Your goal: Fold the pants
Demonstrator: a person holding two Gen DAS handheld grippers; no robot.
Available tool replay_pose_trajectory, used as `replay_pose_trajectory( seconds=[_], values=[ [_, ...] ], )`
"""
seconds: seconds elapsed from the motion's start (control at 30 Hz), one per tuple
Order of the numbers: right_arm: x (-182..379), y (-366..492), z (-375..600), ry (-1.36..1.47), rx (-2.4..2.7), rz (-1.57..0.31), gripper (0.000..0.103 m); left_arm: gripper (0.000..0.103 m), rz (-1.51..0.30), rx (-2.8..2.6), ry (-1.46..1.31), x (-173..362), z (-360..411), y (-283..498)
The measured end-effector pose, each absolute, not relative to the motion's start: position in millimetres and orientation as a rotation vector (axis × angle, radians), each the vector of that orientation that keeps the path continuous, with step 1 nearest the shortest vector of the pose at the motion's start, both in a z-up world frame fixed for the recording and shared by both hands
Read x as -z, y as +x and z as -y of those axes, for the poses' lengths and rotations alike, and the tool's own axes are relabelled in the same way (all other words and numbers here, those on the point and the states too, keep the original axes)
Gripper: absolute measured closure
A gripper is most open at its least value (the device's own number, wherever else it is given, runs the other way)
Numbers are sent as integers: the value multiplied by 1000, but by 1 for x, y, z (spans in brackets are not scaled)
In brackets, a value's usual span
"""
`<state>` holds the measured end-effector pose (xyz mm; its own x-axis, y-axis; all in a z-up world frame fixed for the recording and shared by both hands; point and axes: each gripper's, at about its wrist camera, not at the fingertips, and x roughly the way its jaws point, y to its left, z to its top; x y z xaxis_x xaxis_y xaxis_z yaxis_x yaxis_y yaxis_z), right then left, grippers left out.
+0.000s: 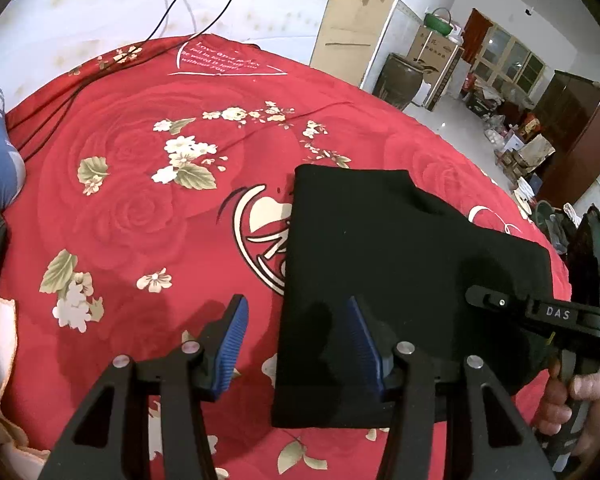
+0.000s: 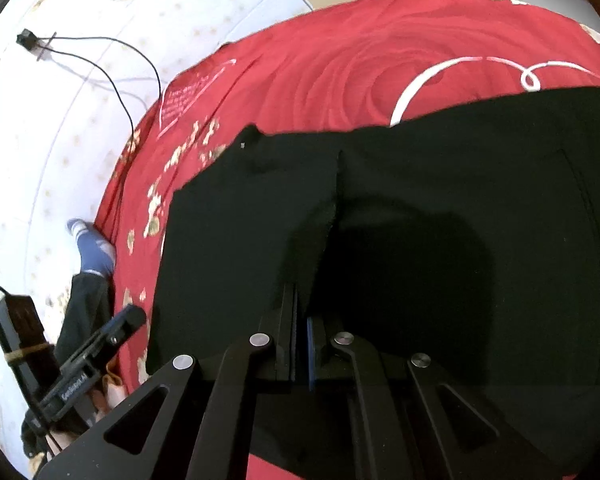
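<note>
Jaws of the right gripper (image 2: 302, 332) clench flat black pants (image 2: 460, 208); left gripper (image 1: 296, 340), ribbed blue pads, released.

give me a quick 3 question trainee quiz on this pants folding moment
1. True or false: the left gripper has its jaws closed on the black pants.
2. Which is the bedspread under the pants? A) plain white B) red with flowers C) blue striped
3. Fill in: the right gripper has its jaws ____.

Key:
1. False. Its jaws stand wide apart over the near left edge of the pants, gripping nothing.
2. B.
3. Shut. They are closed over the black fabric; whether any cloth is pinched between them cannot be told.
</note>
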<state>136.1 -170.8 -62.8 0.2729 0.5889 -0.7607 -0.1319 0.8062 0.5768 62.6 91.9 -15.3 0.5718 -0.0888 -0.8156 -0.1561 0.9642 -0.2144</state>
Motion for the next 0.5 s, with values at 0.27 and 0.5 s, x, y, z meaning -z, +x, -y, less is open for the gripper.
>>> replay_pose_trajectory(
  seconds=[0.27, 0.5],
  values=[
    [46, 131, 188, 399, -390, -1158, 97, 49, -930, 9, -284, 2, -89, 60],
    [42, 130, 181, 399, -474, -1125, 94, 57, -1073, 90, -226, 25, -63, 66]
  ],
)
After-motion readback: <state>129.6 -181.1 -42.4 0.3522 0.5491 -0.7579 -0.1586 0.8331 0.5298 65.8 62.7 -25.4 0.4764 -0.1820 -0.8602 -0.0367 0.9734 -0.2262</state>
